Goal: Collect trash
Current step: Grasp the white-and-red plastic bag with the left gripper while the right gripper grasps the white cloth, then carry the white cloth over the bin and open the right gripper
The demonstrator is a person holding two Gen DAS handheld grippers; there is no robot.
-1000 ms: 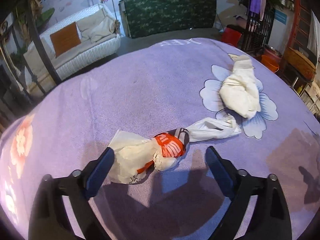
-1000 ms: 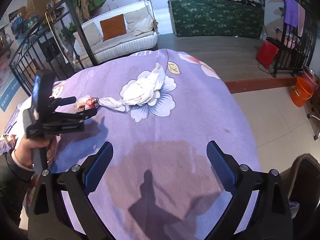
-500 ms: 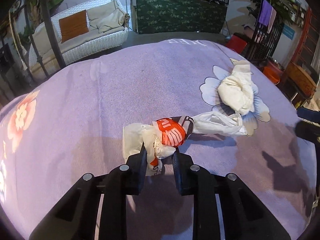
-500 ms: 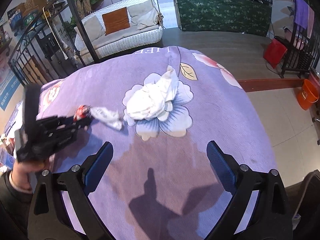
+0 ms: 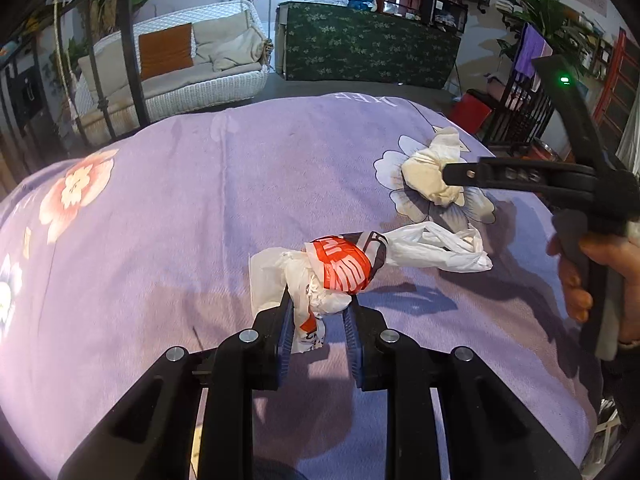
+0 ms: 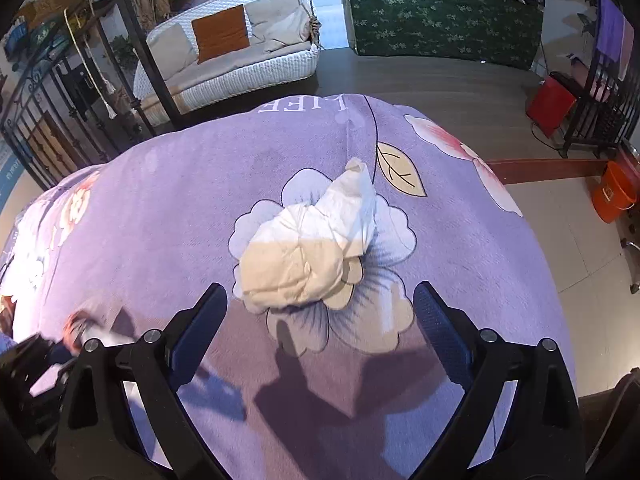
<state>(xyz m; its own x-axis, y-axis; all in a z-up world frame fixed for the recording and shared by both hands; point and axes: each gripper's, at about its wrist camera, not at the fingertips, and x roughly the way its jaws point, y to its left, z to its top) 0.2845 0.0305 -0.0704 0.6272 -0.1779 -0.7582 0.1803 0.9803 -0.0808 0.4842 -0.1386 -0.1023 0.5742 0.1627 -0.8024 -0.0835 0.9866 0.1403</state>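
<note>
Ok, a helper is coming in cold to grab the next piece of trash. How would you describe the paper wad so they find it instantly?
Start at the purple floral cloth. The crumpled white paper wad sits on its pale blue printed flower, ahead of the open right gripper. Unlike the plastic bag the left gripper pinches, it has no red print.

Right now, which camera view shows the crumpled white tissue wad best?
The right wrist view: the tissue wad lies whole and central on the purple cloth, ahead of the open right gripper. In the left wrist view it sits far off, partly hidden by that gripper's finger.
</note>
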